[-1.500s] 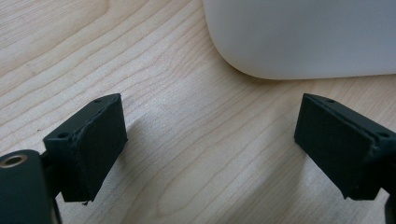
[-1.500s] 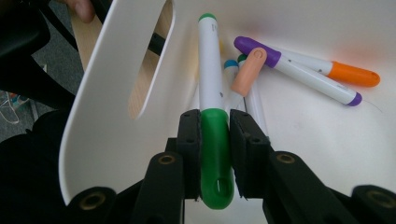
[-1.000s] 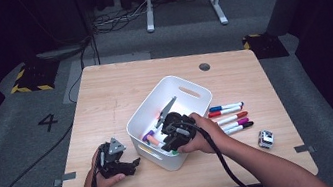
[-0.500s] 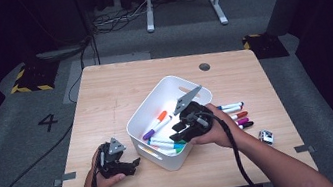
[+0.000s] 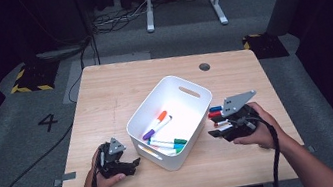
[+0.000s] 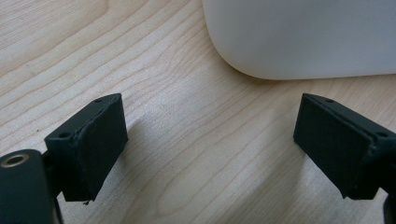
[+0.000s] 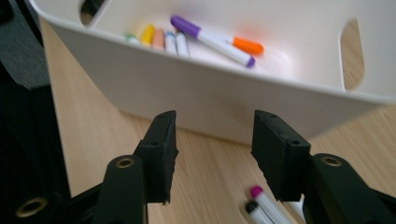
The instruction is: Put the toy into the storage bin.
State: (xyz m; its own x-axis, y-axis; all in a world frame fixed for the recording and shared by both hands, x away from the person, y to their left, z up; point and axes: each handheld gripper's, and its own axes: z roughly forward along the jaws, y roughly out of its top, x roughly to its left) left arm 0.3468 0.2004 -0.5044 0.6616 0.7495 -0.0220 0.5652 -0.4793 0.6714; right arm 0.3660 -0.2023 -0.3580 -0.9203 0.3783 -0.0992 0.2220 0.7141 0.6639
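The white bin (image 5: pixel 175 120) stands near the middle of the tabletop (image 5: pixel 118 88), turned at an angle, its near corner close to the front edge. Several markers (image 5: pixel 161 134) lie inside it: a purple-capped one (image 7: pixel 210 38) with an orange-capped one (image 7: pixel 247 45) beside it toward the middle, and a bunch with green, teal and other caps against the near wall.

The right tongs (image 5: pixel 219 132) sit on the tabletop just right of the bin, held by the person's right hand (image 5: pixel 256 130), pointing toward the bin's right wall. In the right gripper view their jaws stand partly apart, having just been opening, with nothing between them; the bin's outer wall lies beyond the tips. A small row of loose markers (image 5: pixel 218 115) lies on the tabletop between the bin and the right edge, partly under these tongs; in the right gripper view a pink-capped marker (image 7: pixel 261 198) and a black-capped one (image 7: pixel 254 211) show below the jaws.

The left tongs (image 5: pixel 135 162) rest near the front left corner of the tabletop, held by the left hand (image 5: pixel 102 177), aimed at the bin's near corner. In the left gripper view their jaws are spread wide over bare wood, gripping nothing, with the bin's rounded corner just ahead.
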